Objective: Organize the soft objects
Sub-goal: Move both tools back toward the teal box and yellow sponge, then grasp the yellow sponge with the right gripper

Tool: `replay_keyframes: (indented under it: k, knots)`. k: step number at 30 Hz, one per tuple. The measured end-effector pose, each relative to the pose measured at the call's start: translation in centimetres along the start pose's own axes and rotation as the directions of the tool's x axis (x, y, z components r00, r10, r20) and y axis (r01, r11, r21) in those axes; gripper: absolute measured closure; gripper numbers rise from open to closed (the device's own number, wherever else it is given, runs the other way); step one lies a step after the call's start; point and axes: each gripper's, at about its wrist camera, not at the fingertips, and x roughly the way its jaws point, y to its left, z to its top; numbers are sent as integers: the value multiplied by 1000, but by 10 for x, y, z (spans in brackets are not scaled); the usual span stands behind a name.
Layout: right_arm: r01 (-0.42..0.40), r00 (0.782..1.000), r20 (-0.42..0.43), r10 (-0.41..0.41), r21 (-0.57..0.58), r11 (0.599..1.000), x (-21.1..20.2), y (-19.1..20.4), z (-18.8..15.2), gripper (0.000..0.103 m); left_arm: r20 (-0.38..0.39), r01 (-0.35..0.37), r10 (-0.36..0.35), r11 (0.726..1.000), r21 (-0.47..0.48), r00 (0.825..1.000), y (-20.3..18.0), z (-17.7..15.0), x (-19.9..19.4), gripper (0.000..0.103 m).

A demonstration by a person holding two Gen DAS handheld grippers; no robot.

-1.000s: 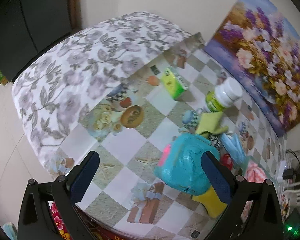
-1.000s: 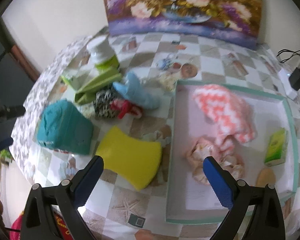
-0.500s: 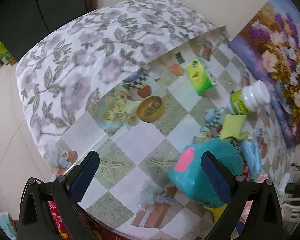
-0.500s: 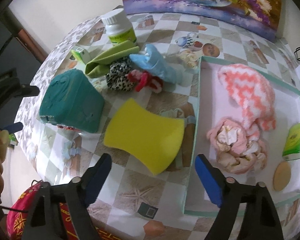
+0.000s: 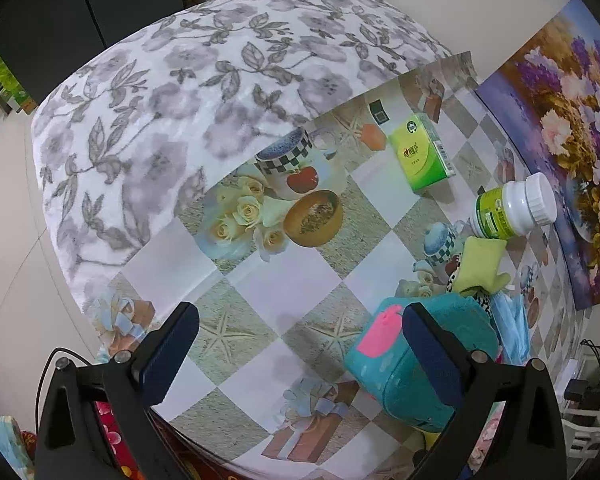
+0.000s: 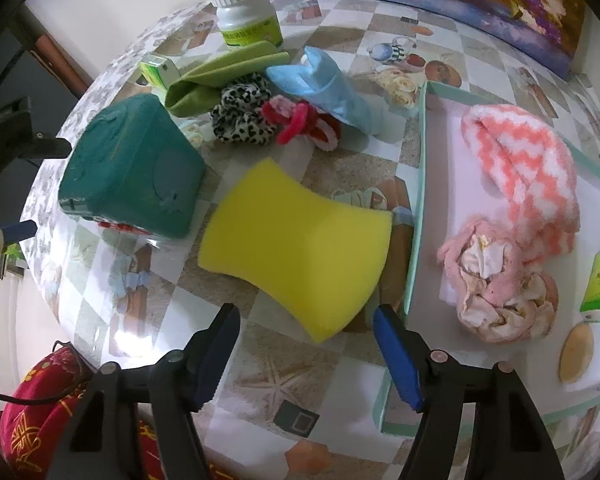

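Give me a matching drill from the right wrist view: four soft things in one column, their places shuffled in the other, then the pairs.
1. yellow sponge
2. pink-and-white knit piece
3. leopard scrunchie
4. green cloth

A. inside the tray
B. directly ahead of the open right gripper
C. in front of the white-capped bottle
D. between the green cloth and the red-pink scrunchie

Pairs: 1-B, 2-A, 3-D, 4-C

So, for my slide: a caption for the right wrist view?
Open right gripper poised before a yellow sponge, beside the tray of sorted soft items.
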Motion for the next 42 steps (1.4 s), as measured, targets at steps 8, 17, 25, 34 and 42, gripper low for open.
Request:
replay_keyframes:
  k: [8,17,25,34,42]
  knots:
    - [18,1000,-8,-18,-13,1000,12,8,8,36,-5,6,-6,1000,6,1000,-1,2,2,2]
    - [13,1000,-8,-13,19,1000,23,6,14,45,-8,12,-12,1000,23,1000,-3,3,3,2]
    - [19,1000,0,-19,11,1000,20,5,16,60,-11,13,-12,999,37,1000,-5,4,5,2]
    - [12,1000,4,-12,32,999,12,-4,13,61,-6,23,-22,998,62,1000,-13,6,4,2]
    - [-28,998,63,22,86,996,-13,-20,16,62,39,92,-98,988,125,994,-32,12,-12,2]
